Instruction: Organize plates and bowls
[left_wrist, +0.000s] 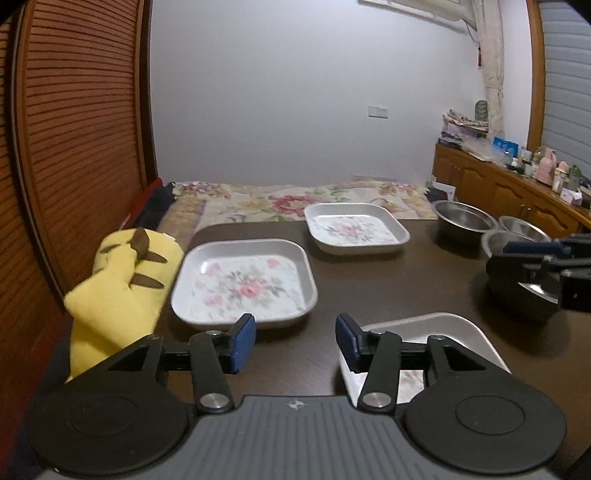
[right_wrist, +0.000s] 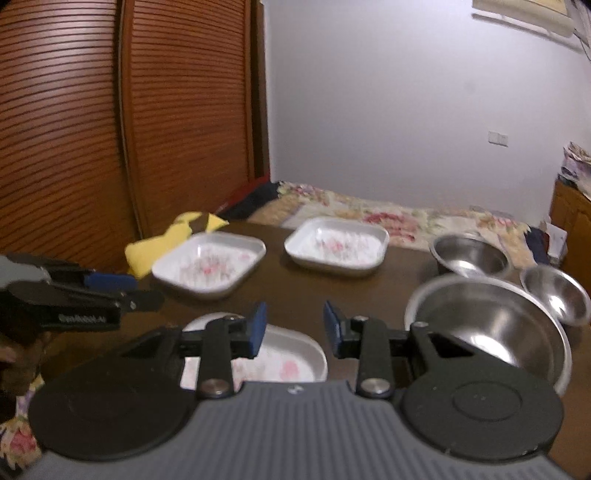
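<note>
Steel bowls (right_wrist: 487, 325) and floral plates (left_wrist: 243, 282) lie apart, unstacked, across the table (left_wrist: 369, 288); nothing sorted yet, my left gripper (left_wrist: 295, 343) and right gripper (right_wrist: 293, 328) both wide, empty.

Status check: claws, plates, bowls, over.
Left claw open, empty. Right claw open, empty. Three plates, nearest, three bowls, biggest, all unstacked on table. Yellow plush beside left plate.
</note>
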